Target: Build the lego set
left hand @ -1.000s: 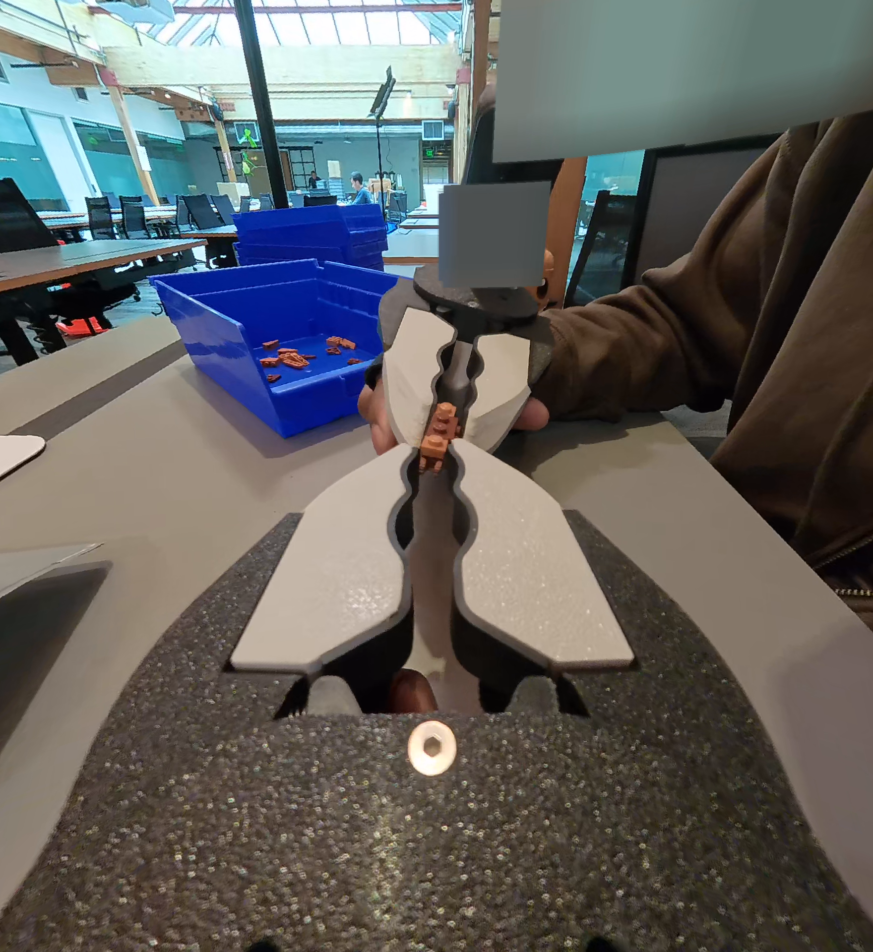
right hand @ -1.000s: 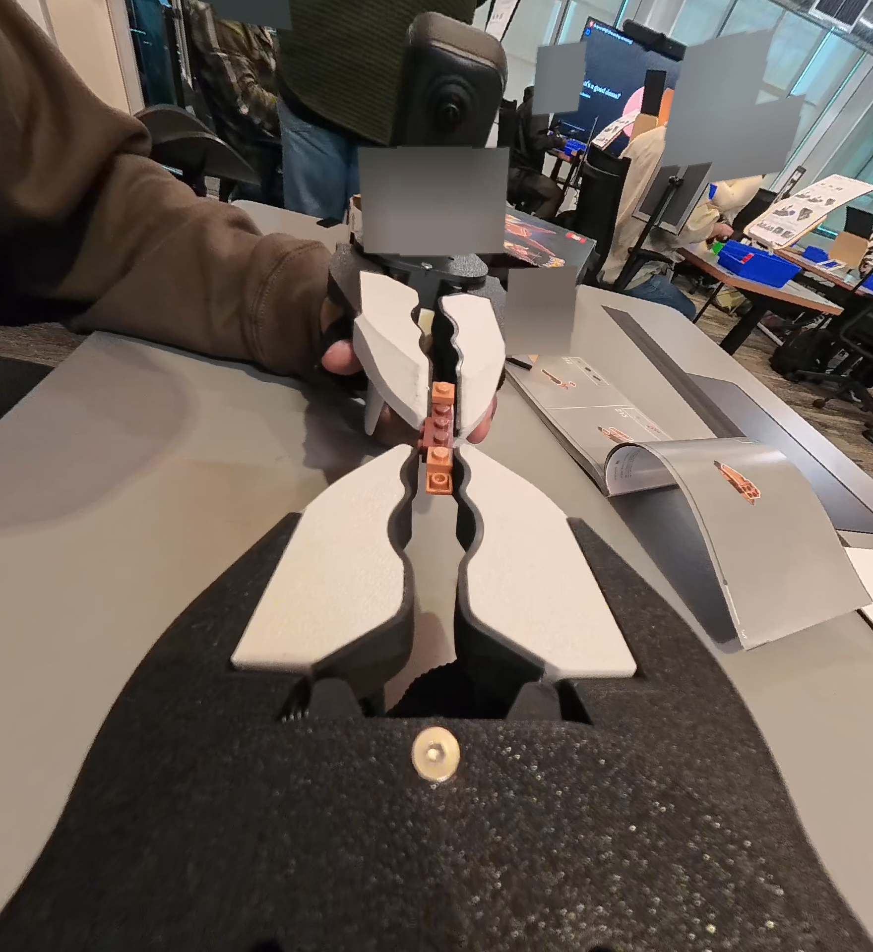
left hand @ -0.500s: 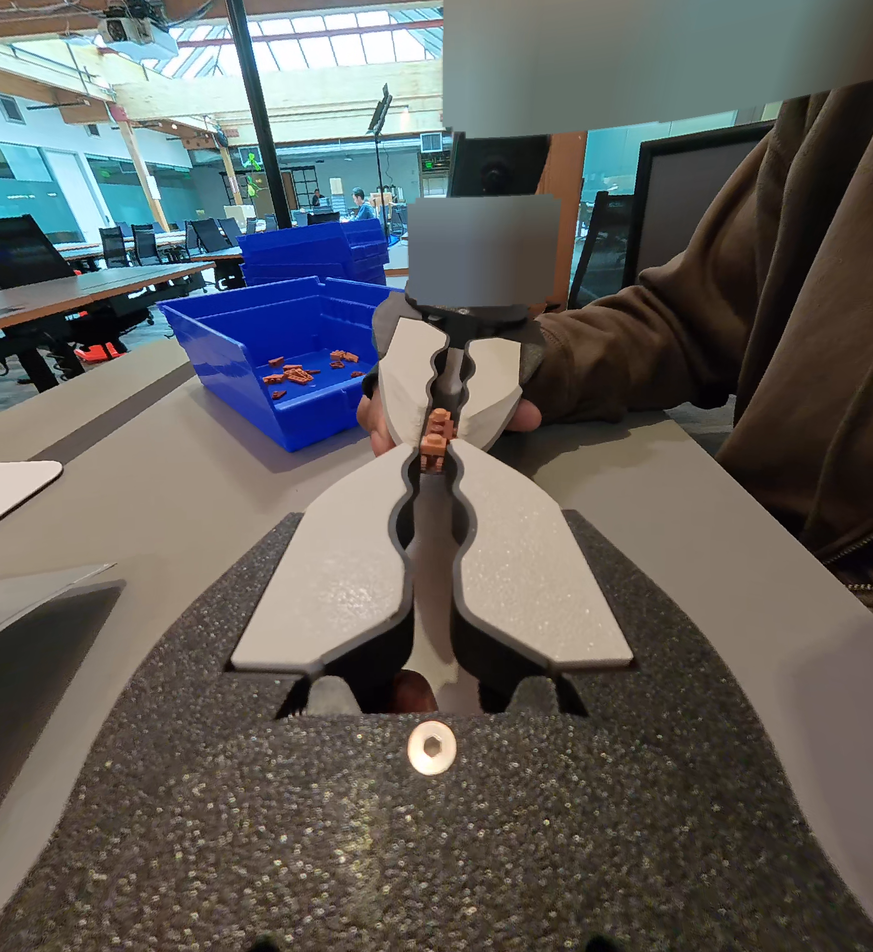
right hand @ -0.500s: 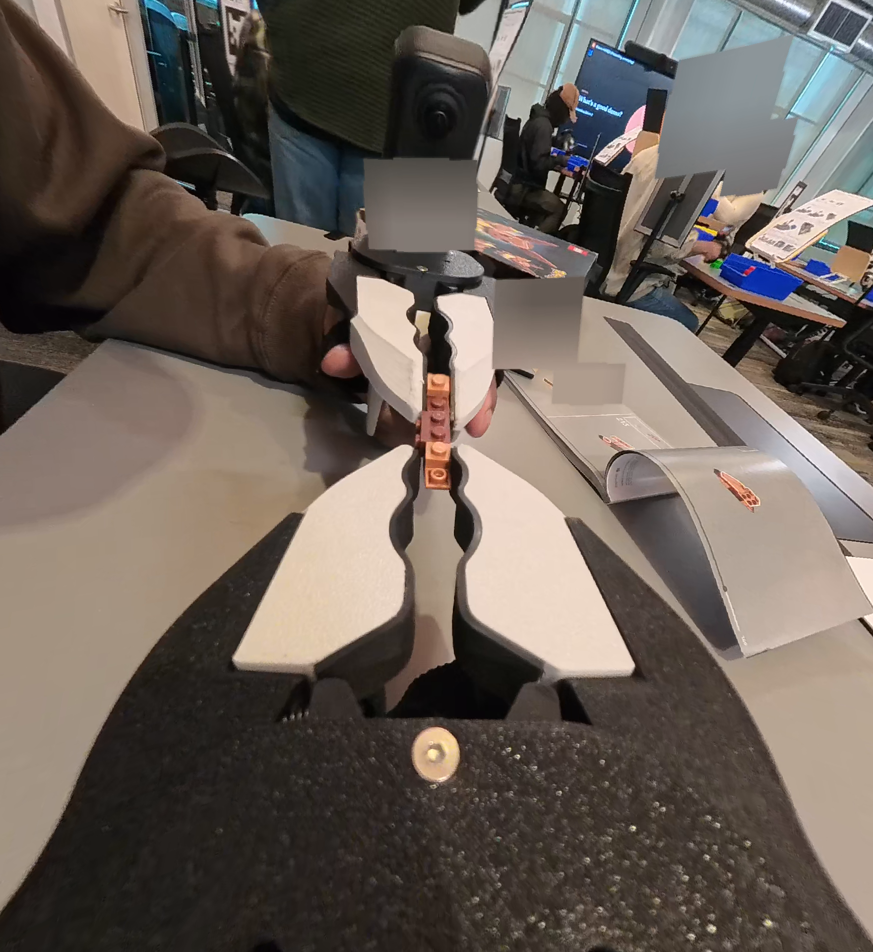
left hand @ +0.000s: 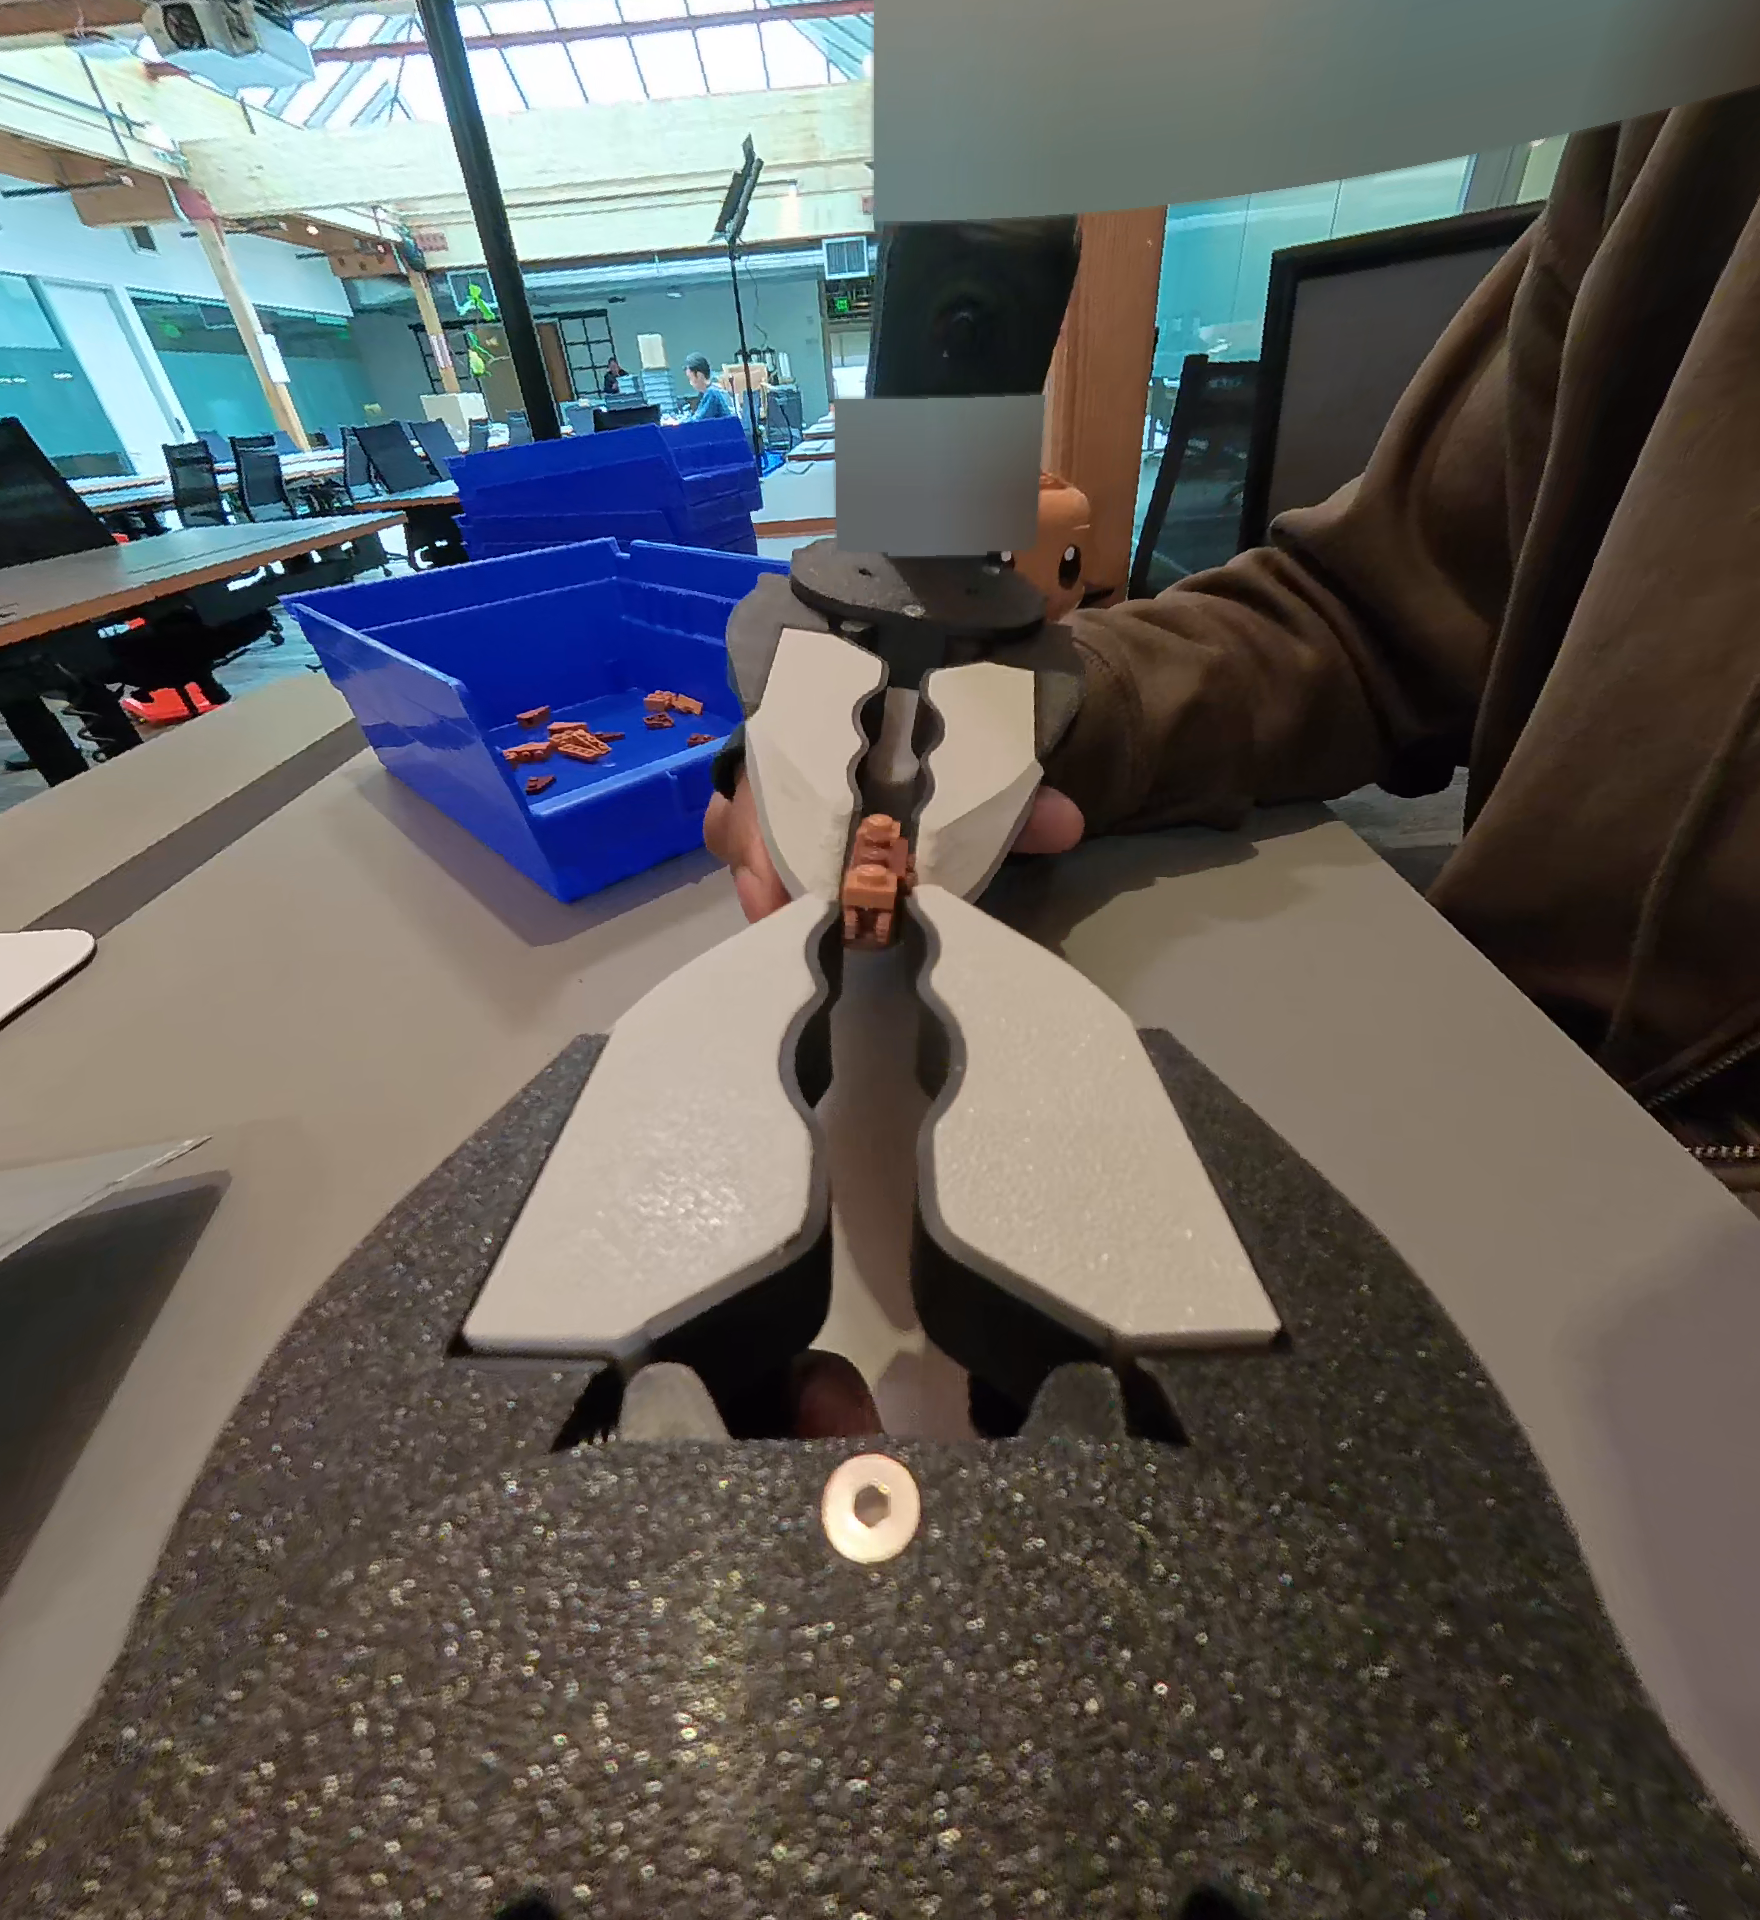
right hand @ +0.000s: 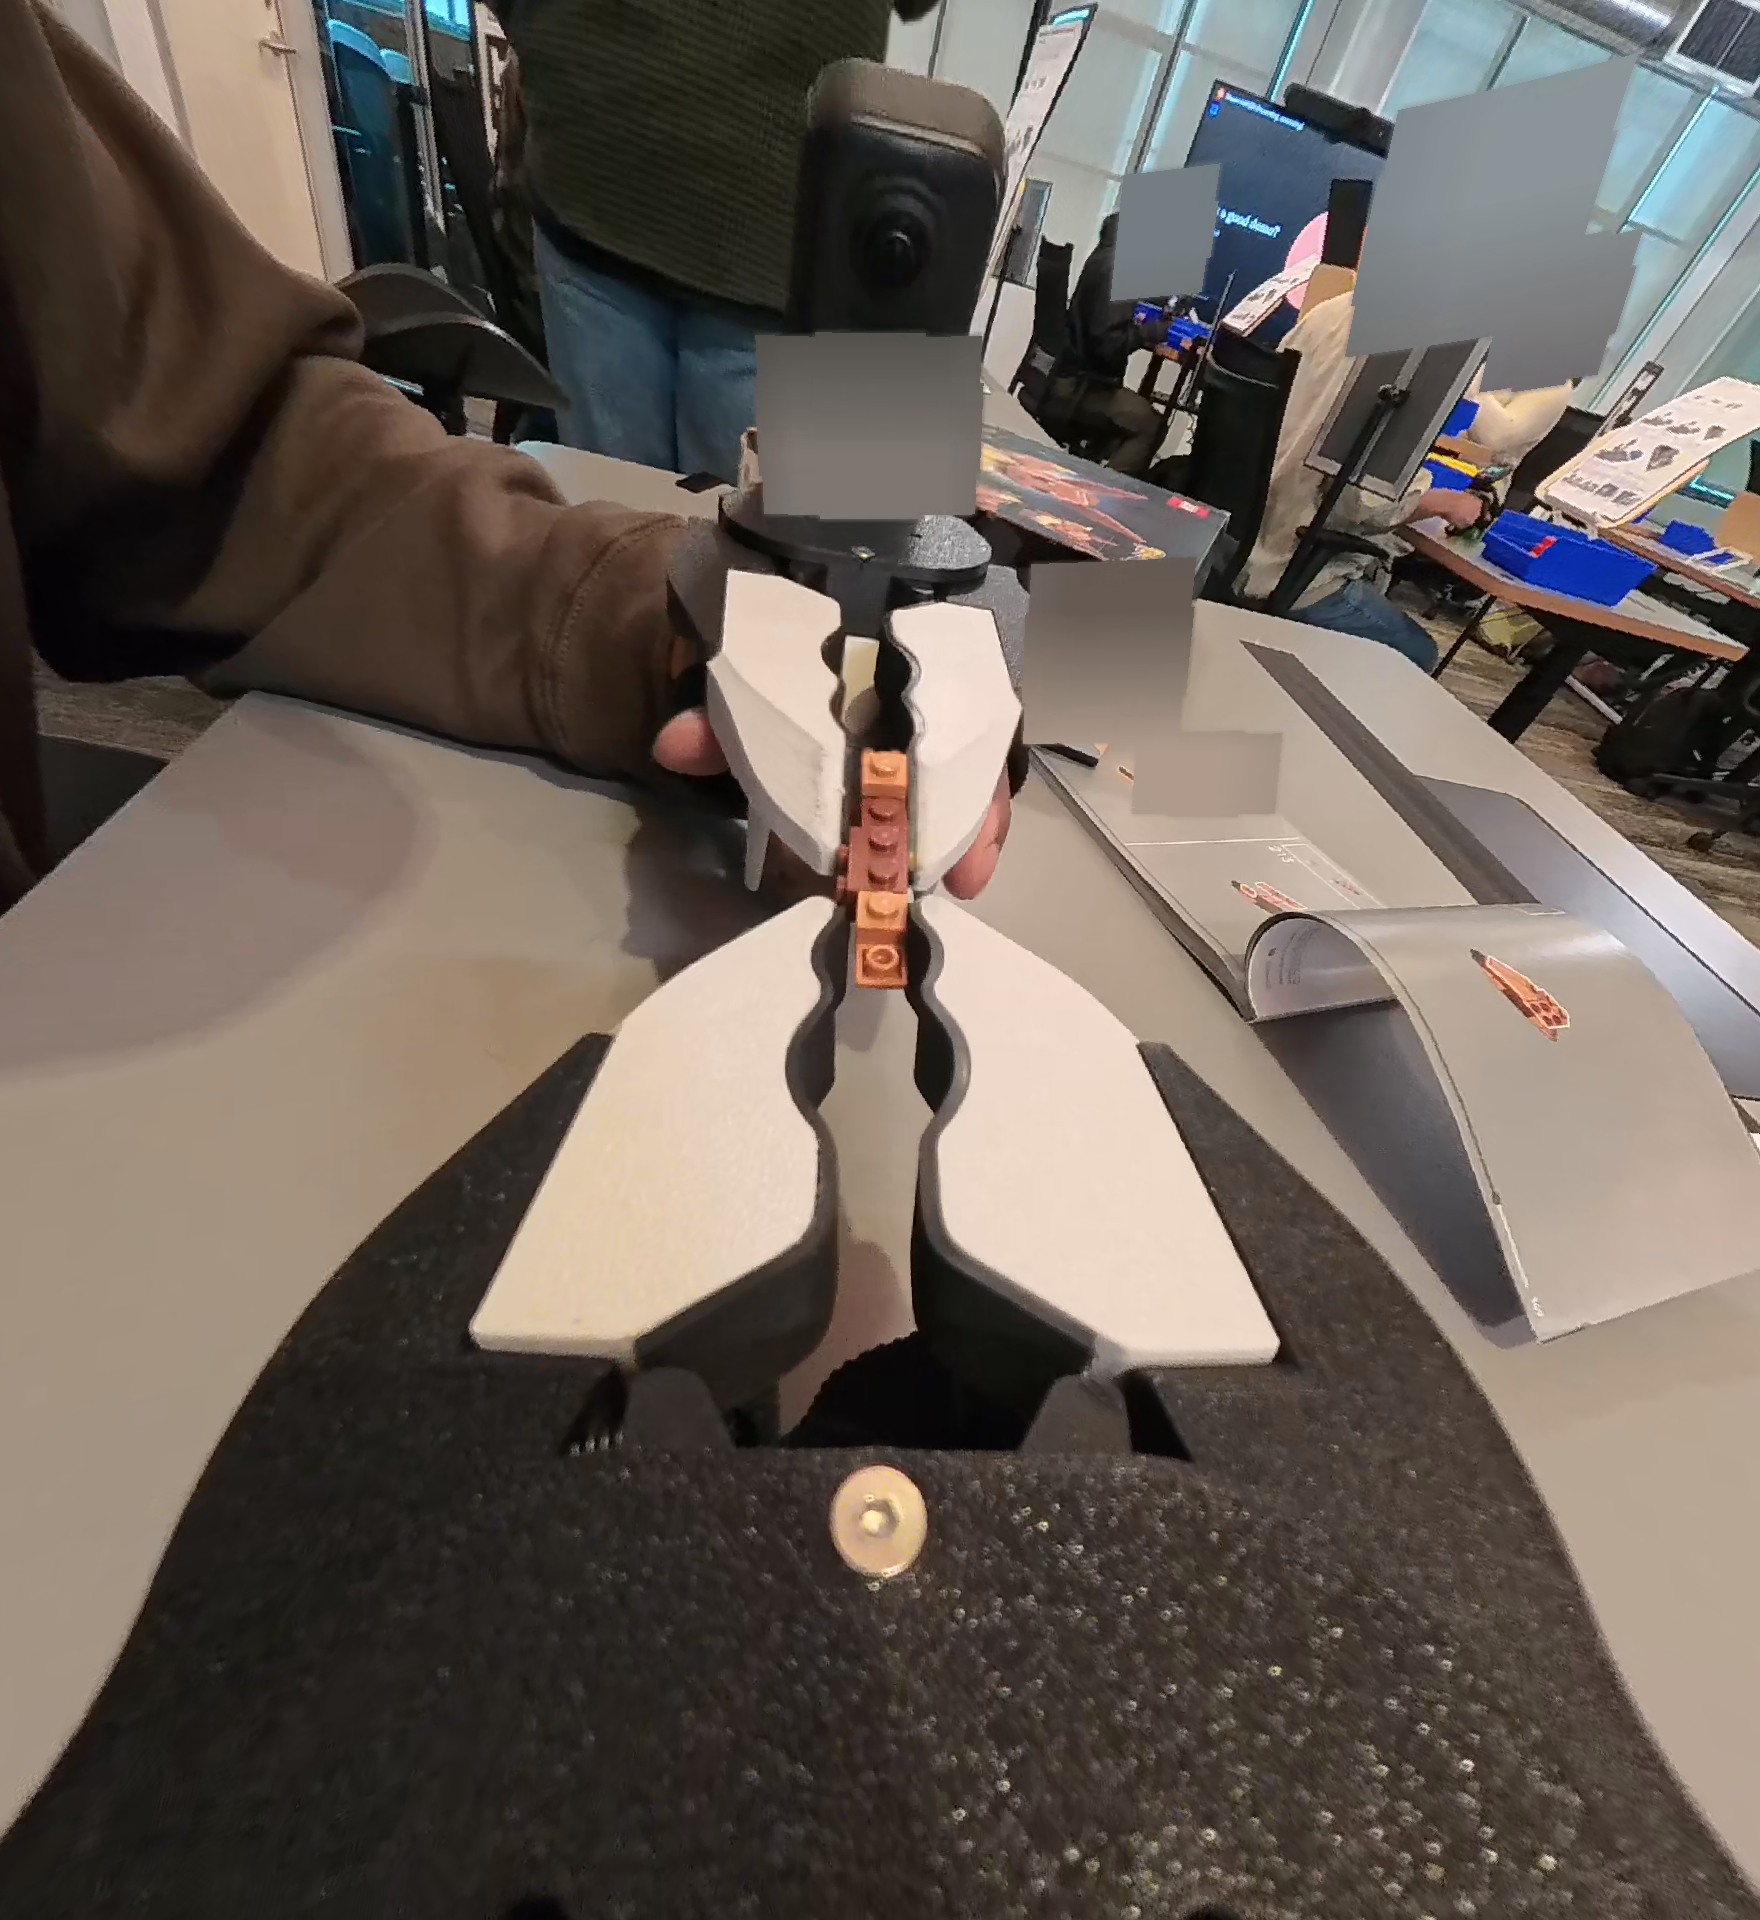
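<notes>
A grey table [left hand: 315, 997] and distant office chairs [left hand: 195, 473].

Your two grippers meet tip to tip above the table [left hand: 336, 997], facing each other — the left gripper [left hand: 868, 914] and the right gripper [right hand: 881, 940] both at the short strip of bricks [right hand: 881, 862] between them, which runs from one pair of tips into the other. From your left-hand camera, the bin [left hand: 460, 727] sits on the table behind and to the left of the meeting point, with loose pieces [left hand: 569, 740] lying in it and more bins [left hand: 606, 488] stacked behind it. From your right-hand camera, the open booklet [right hand: 1478, 1039] lies on the table to the right, and a box [right hand: 1094, 509] lies behind the far gripper.
</notes>
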The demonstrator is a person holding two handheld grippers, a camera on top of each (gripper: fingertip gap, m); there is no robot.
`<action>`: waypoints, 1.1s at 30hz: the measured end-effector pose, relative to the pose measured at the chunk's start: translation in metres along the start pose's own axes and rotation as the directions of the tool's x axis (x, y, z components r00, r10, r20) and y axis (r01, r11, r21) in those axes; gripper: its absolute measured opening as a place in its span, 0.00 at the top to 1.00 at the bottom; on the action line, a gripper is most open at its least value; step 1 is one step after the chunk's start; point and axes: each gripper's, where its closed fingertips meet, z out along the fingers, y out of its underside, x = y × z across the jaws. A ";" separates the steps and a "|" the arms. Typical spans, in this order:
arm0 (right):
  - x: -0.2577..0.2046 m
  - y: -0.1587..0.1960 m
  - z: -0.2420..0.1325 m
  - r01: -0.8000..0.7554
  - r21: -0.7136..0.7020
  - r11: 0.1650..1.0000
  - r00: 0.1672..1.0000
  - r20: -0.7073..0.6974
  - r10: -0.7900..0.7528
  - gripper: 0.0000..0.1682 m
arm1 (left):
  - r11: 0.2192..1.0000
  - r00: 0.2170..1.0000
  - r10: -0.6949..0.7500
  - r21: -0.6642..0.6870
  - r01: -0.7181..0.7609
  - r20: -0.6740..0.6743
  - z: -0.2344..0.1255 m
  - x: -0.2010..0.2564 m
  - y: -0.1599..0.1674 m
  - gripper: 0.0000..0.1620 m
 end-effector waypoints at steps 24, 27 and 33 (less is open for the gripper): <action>0.042 0.092 0.009 -0.157 -0.483 0.862 0.987 -0.107 0.120 0.81 | 0.996 0.988 0.010 -0.085 0.004 0.153 -0.019 -0.038 0.016 0.94; 0.039 0.098 0.010 -0.170 -0.516 0.840 0.986 -0.088 0.145 0.81 | 0.997 0.988 0.015 -0.082 -0.002 0.155 -0.019 -0.037 0.016 0.94; 0.038 0.103 0.011 -0.145 -0.554 0.820 0.989 -0.102 0.106 0.85 | 0.998 0.991 0.043 -0.048 -0.037 0.130 -0.012 -0.027 0.010 0.94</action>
